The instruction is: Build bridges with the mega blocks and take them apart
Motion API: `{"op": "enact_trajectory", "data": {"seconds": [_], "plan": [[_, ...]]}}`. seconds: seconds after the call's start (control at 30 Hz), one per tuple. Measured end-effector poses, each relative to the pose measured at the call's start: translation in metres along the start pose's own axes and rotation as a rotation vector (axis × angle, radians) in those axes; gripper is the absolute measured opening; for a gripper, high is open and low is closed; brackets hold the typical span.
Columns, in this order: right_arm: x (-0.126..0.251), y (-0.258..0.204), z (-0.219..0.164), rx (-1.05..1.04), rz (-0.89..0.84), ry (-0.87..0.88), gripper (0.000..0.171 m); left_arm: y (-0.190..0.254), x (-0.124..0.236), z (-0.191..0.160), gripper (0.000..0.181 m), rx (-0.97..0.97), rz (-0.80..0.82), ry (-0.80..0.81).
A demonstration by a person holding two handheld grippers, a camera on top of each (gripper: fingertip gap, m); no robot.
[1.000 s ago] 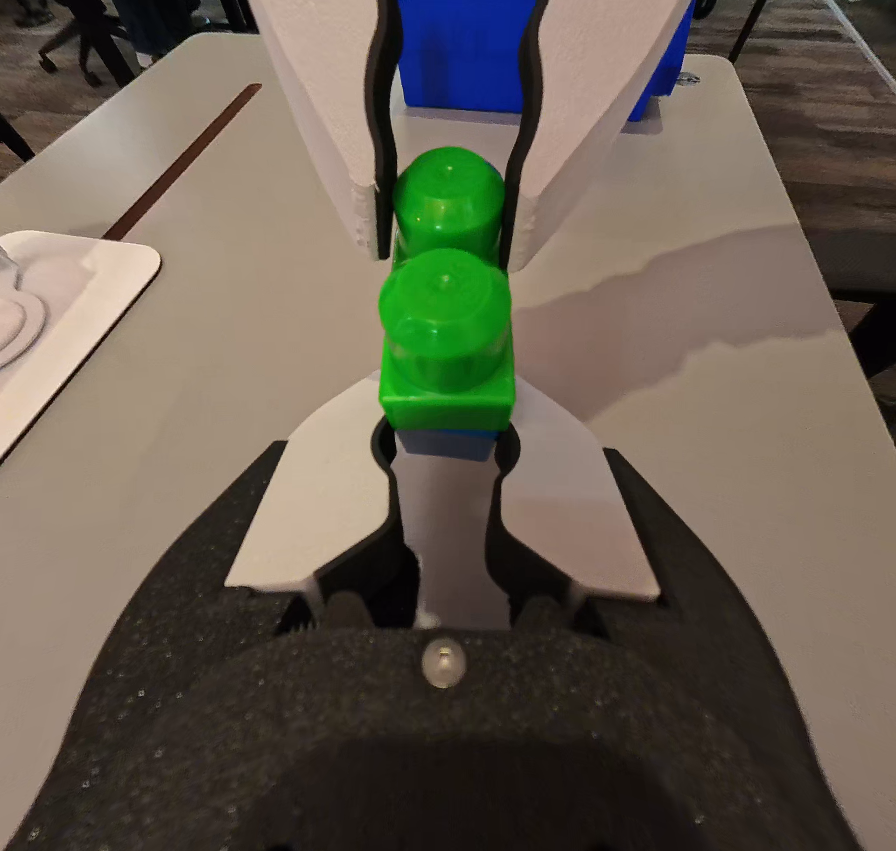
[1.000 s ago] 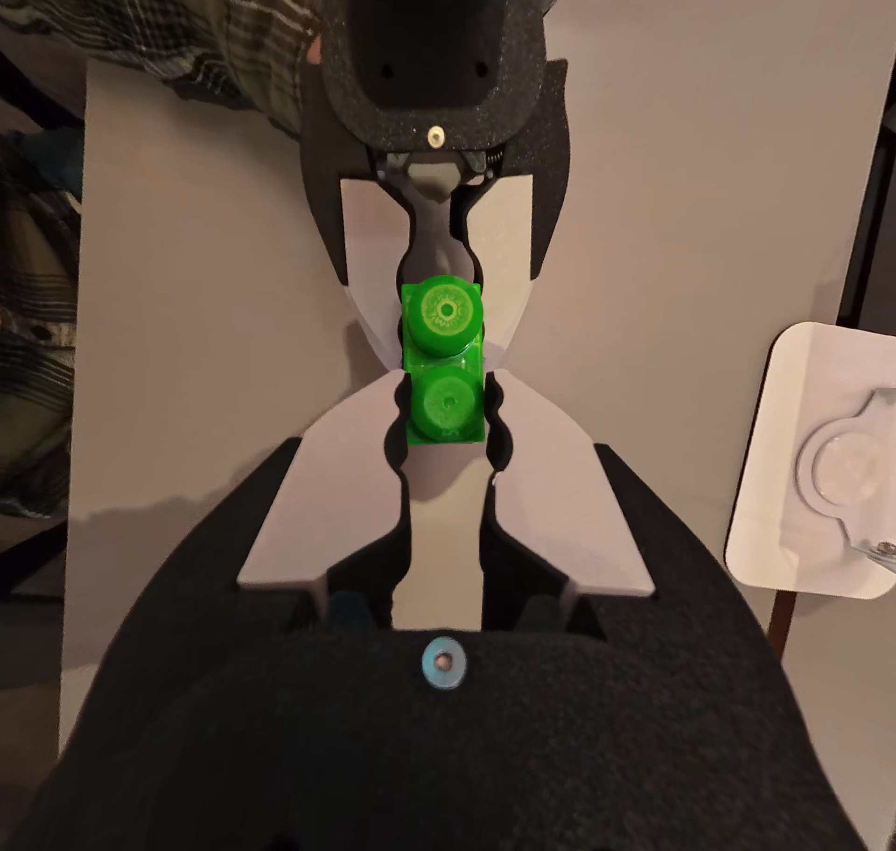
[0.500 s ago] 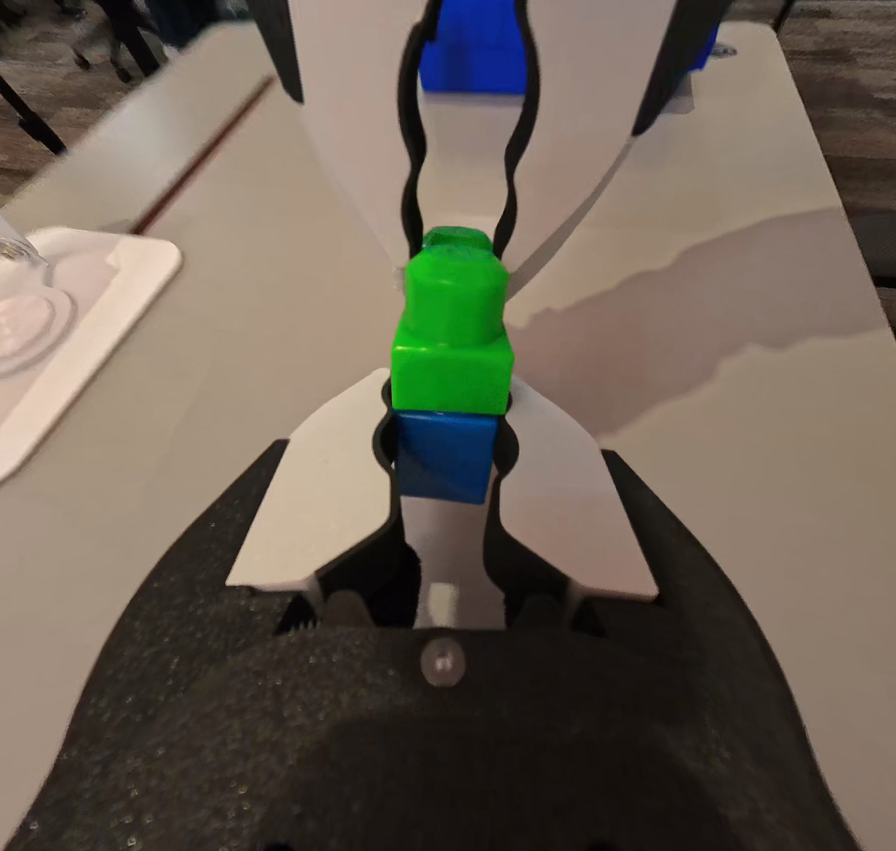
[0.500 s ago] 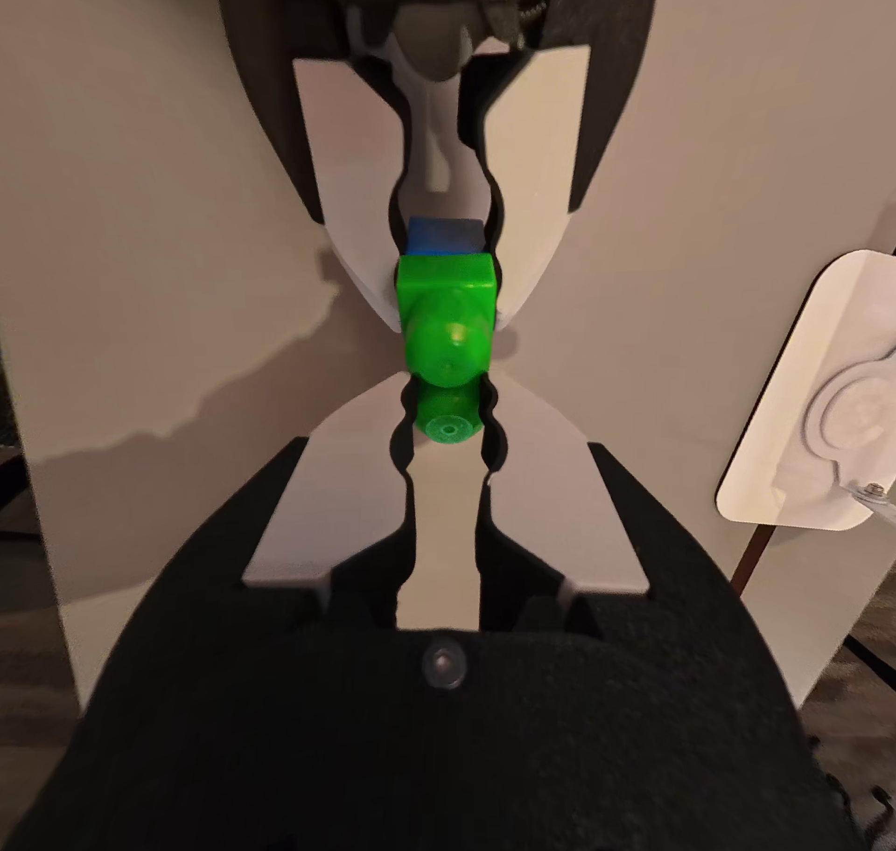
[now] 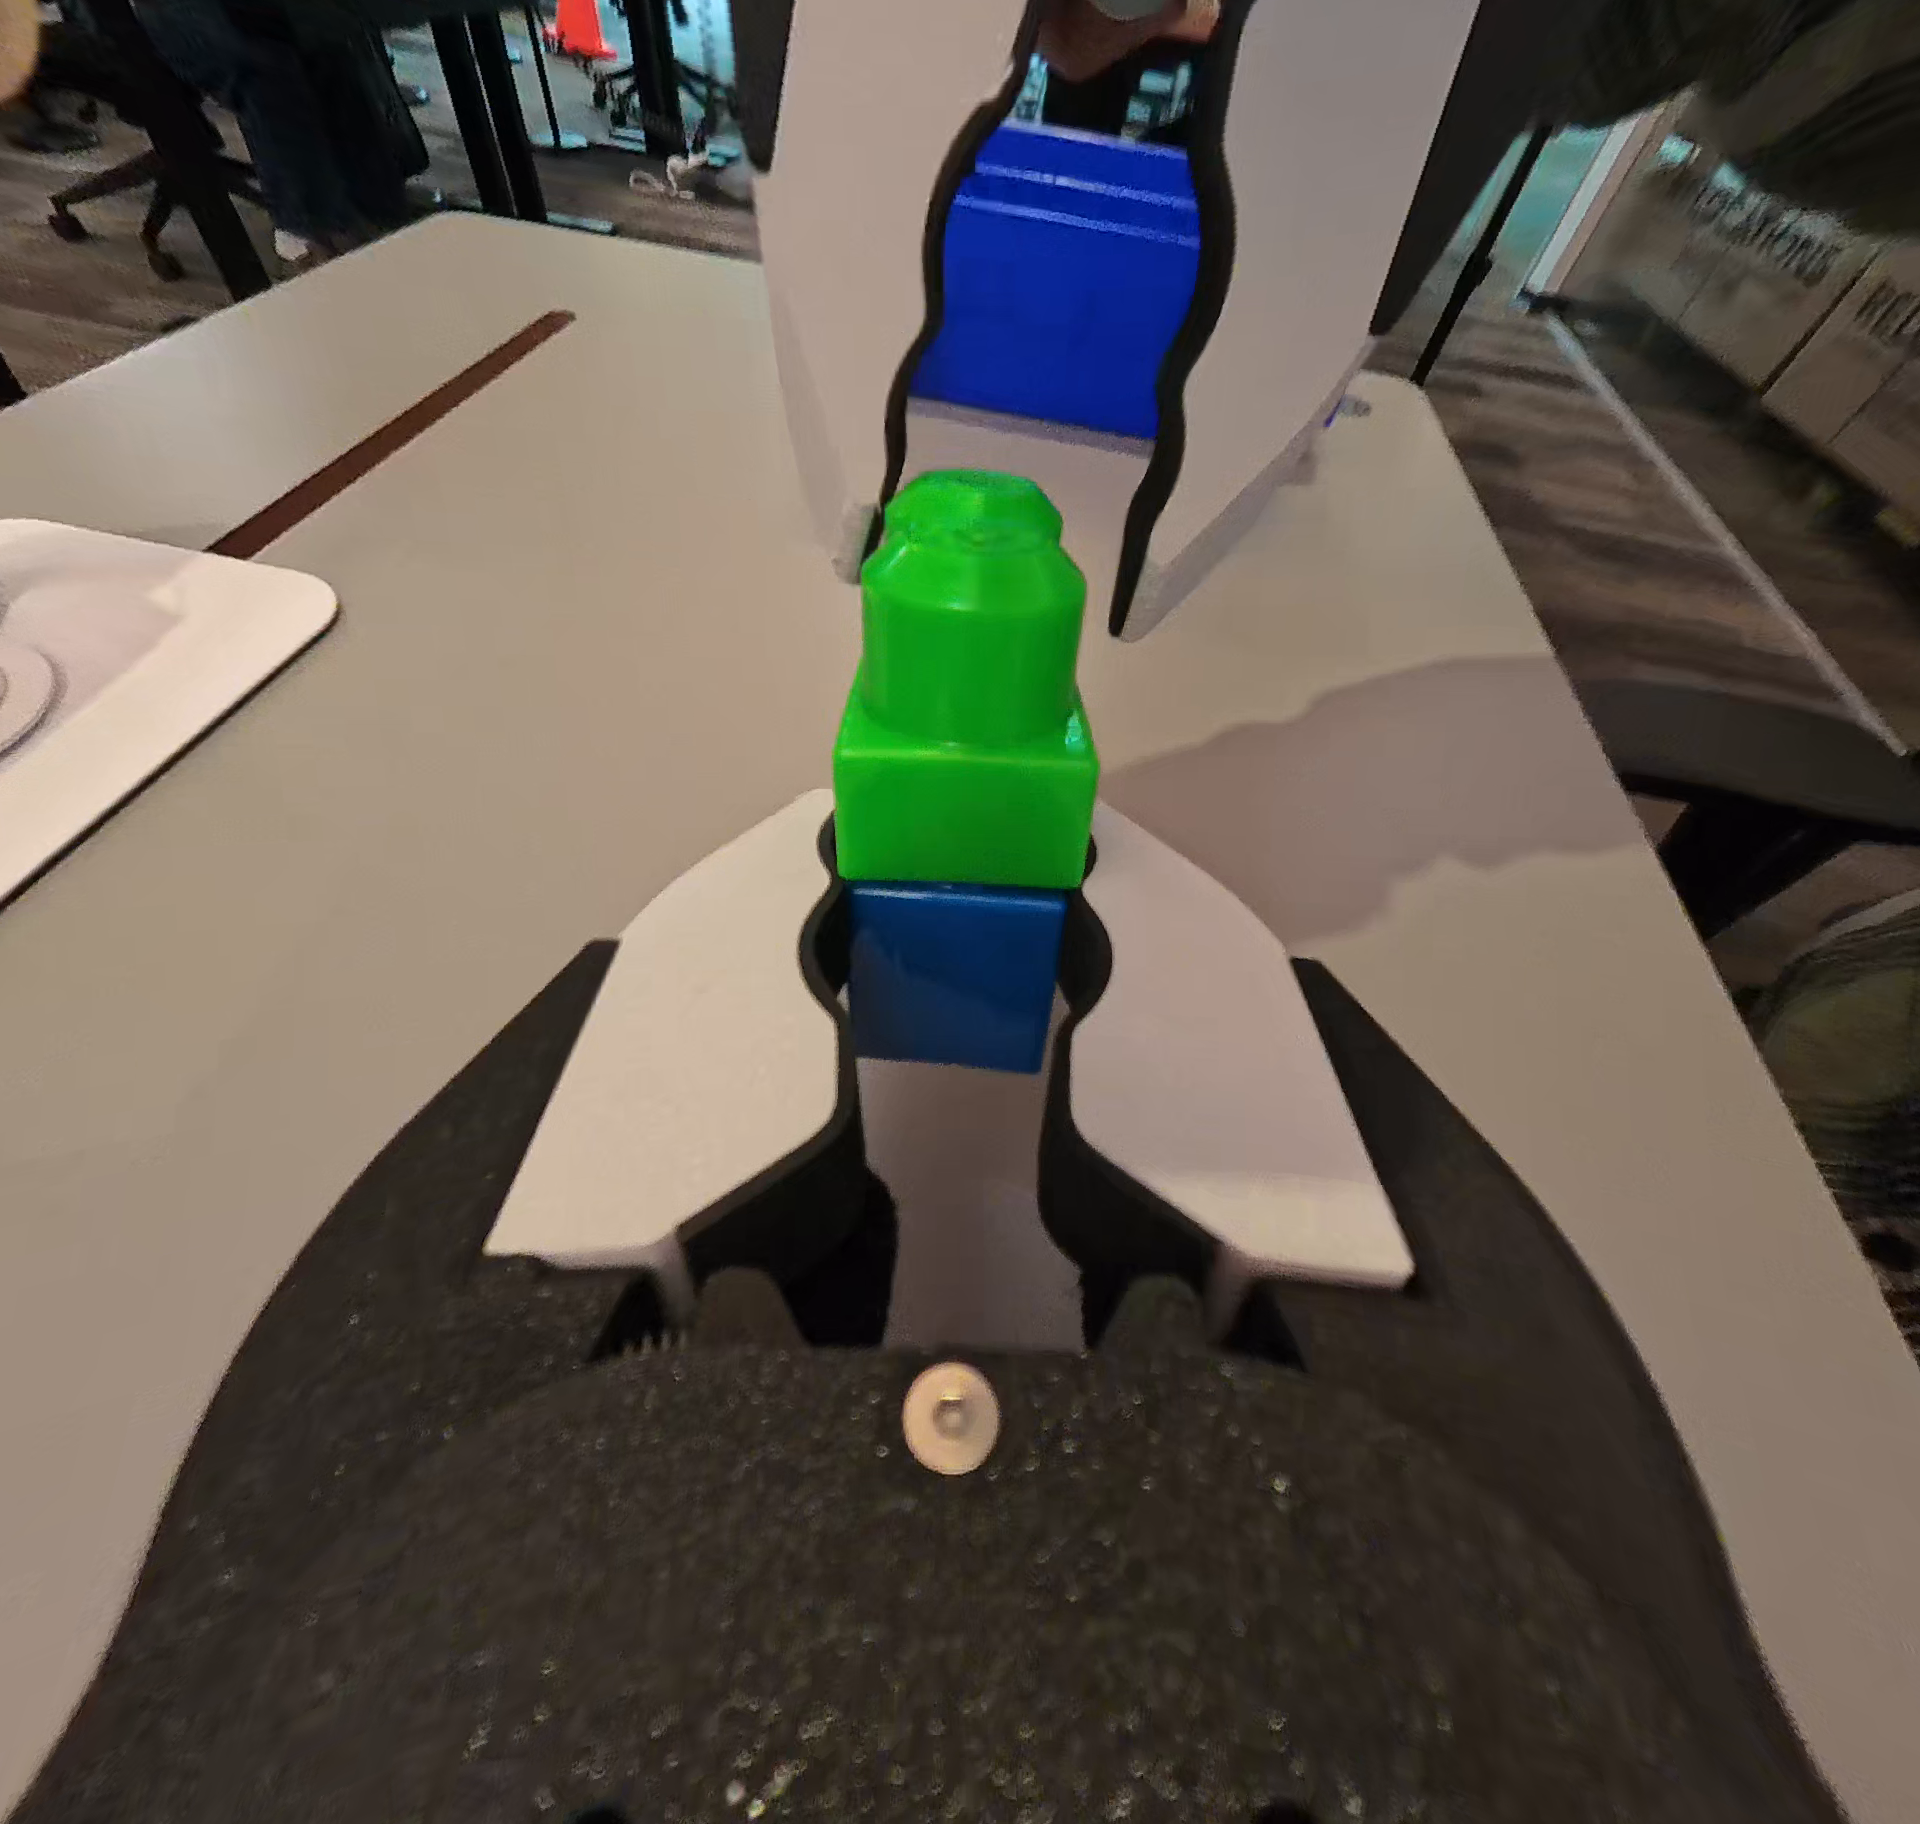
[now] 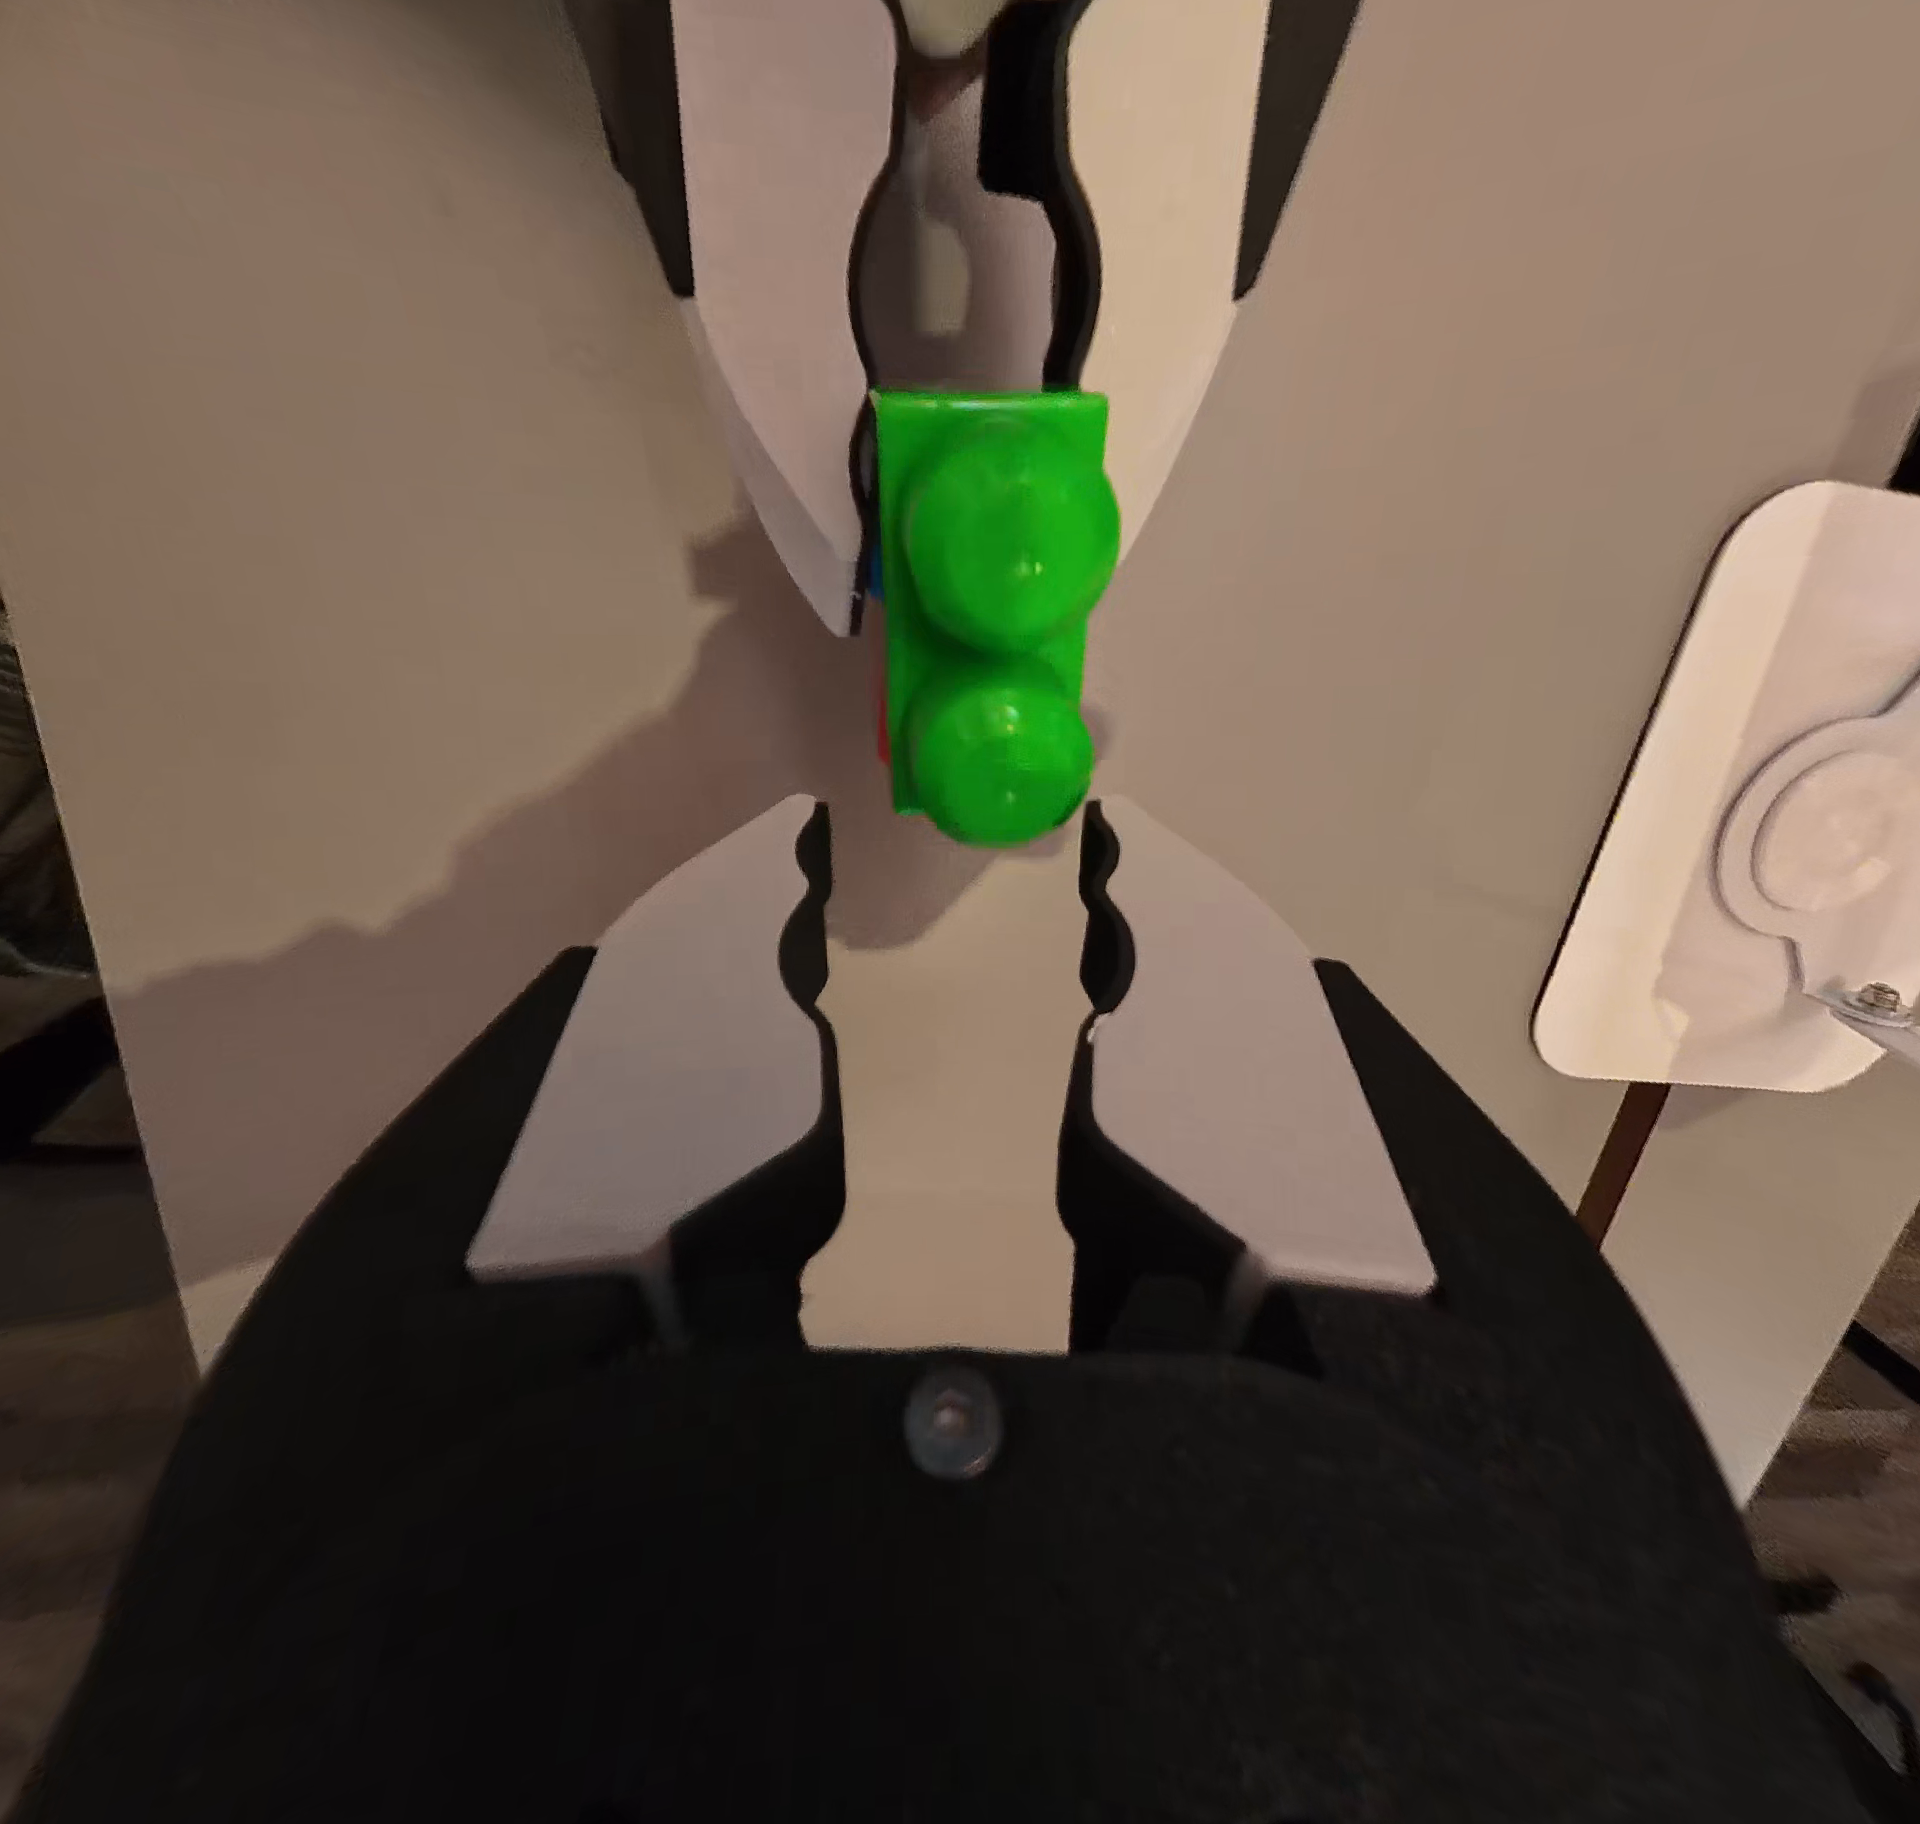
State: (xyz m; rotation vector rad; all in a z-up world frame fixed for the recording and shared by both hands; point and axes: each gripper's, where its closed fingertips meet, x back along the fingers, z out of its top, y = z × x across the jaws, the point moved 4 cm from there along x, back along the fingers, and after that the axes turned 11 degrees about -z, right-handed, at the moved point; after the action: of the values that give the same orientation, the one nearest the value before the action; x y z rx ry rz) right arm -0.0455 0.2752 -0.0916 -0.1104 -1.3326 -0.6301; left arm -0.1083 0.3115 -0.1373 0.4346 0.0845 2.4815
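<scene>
A green two-stud block [image 5: 966, 787] sits on a blue block [image 5: 951, 974]. My left gripper [image 5: 961, 839] is shut on this stack and holds it above the grey table [image 5: 468, 839]. In the right wrist view the green block [image 6: 987, 621] shows from its stud side, with slivers of blue and red under its left edge. My right gripper [image 6: 951, 834] is open, its tips just short of the near stud. In the left wrist view it [image 5: 992, 579] hangs from above, loosely around the far stud.
A blue bin [image 5: 1060, 299] stands at the far end of the table. A white tray [image 5: 156, 631] lies at the left, also in the right wrist view [image 6: 1714, 787]. A brown seam [image 5: 395, 434] runs along the table. Desks and chairs stand beyond.
My right gripper, shut on the green block's far stud a second ago, has opened and drawn back. The left gripper keeps the stack, lifted and tilted.
</scene>
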Motion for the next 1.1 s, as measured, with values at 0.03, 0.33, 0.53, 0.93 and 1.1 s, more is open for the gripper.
{"op": "enact_trajectory", "data": {"seconds": [0.03, 0.33, 0.53, 0.93, 1.1], "plan": [[0.005, 0.003, 0.001, -0.018, -0.013, 0.032, 0.047, 0.0, 0.002, 0.002, 0.037, 0.007, -0.009, 0.02], [0.039, 0.02, 0.002, -0.187, -0.04, 0.286, 0.048, 0.001, 0.008, 0.008, 0.037, 0.026, -0.053, 0.109], [0.043, 0.022, 0.004, -0.258, -0.035, 0.42, 0.064, 0.004, 0.012, 0.014, 0.037, 0.039, -0.085, 0.168], [0.034, 0.011, -0.018, -0.352, -0.087, 0.65, 0.075, 0.002, 0.021, 0.02, 0.038, 0.073, -0.109, 0.249], [0.036, 0.012, -0.014, -0.298, -0.071, 0.569, 0.069, 0.0, 0.016, 0.016, 0.038, 0.056, -0.07, 0.197]]}}
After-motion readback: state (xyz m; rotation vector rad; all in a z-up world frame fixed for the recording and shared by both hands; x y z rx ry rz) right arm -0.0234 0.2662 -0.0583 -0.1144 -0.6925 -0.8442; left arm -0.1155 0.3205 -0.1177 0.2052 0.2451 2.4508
